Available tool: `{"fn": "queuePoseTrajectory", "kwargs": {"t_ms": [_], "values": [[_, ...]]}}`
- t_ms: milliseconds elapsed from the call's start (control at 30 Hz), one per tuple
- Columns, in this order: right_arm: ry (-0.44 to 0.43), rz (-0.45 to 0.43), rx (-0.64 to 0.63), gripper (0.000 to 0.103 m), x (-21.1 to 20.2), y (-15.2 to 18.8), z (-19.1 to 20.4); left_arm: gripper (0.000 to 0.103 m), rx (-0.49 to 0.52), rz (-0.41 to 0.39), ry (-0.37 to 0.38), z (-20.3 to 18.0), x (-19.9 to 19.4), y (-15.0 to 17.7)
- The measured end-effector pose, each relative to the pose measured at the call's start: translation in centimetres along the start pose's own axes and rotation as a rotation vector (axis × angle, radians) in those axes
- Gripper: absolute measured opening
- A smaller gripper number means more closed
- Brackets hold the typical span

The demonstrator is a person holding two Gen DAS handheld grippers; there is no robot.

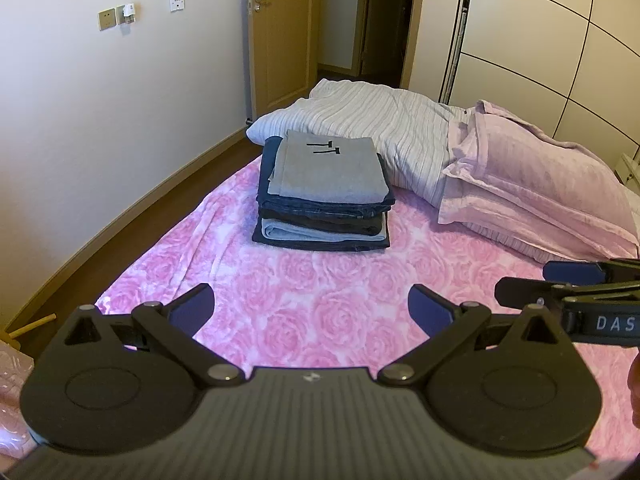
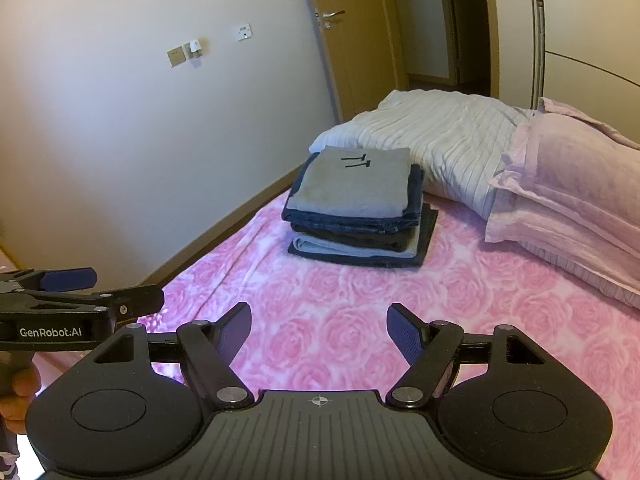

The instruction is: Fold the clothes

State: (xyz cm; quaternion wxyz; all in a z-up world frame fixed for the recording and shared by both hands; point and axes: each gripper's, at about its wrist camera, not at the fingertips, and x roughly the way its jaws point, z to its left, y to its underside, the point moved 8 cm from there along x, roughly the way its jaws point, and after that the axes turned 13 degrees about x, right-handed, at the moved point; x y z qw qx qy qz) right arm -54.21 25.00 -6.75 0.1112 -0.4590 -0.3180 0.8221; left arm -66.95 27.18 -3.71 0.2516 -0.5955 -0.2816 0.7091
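Both grippers, left gripper and right gripper, hover with fingers wide, holding nothing. The folded stack on the bed looks done, so I'd leave it alone.

A neat stack of folded clothes is seen lying flat on the pink rose-patterned blanket. It is topped by a grey garment printed with 2 black T-shaped marks. Beneath it, dark blue denim, a light blue piece and a dark bottom layer are stacked, with folded edges facing the cameras.
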Motion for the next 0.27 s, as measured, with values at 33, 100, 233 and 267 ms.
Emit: {"fn": "queuePoseTrajectory", "kwargs": {"t_ms": [33, 100, 233, 267], "values": [[0.001, 0.000, 0.000, 0.072, -0.04, 0.02, -0.05, 0.102, 0.000, 0.000, 0.001, -0.08, -0.03, 0.04], [0.000, 0.001, 0.000, 0.072, -0.05, 0.05, -0.02, 0.102, 0.001, 0.000, 0.000, -0.16, -0.06, 0.06], [-0.003, 0.006, -0.006, 0.072, -0.19, 0.16, -0.06, 0.102, 0.004, 0.006, -0.005, -0.59, -0.02, 0.17], [-0.002, 0.007, -0.007, 0.072, -0.21, 0.18, -0.11, 0.102, 0.007, 0.006, -0.005, -0.70, -0.06, 0.16]]}}
